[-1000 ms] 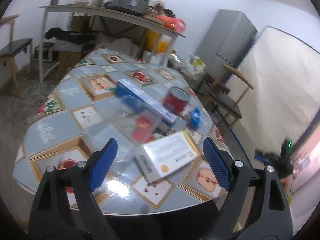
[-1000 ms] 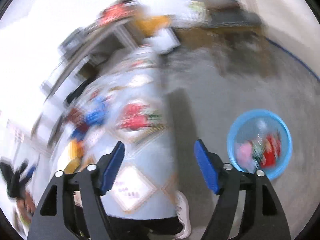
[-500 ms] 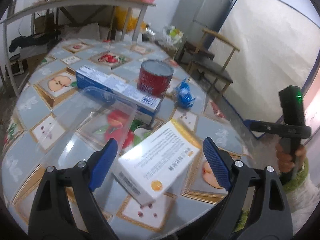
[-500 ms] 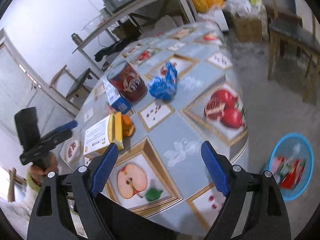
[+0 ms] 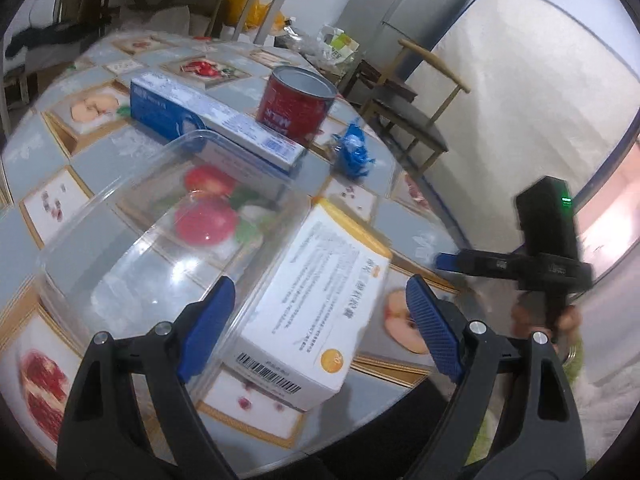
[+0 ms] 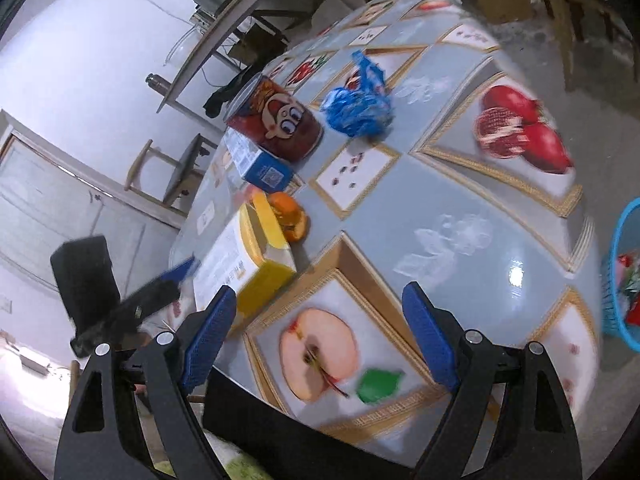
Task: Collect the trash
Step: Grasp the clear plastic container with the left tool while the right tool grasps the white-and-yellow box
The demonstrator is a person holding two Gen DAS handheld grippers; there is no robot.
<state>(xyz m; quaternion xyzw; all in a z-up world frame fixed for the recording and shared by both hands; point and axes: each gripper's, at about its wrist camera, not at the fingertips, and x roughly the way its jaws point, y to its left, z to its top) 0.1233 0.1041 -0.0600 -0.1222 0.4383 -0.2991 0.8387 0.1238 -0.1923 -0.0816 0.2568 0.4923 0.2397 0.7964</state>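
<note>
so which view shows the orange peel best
The right wrist view: the orange peel lies in the open beside the yellow end of the white-and-yellow box. In the left wrist view that box hides it completely.

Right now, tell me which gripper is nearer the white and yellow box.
Left. The left gripper frames the white and yellow box between open jaws; the right gripper hangs beside it, over the table edge.

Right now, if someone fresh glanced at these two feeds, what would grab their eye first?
Probably the white and yellow carton lying near the table edge between the open left gripper fingers, beside a clear plastic container. Behind them stands a red can with a crumpled blue wrapper to its right. A blue basket holding trash sits on the floor.
</note>
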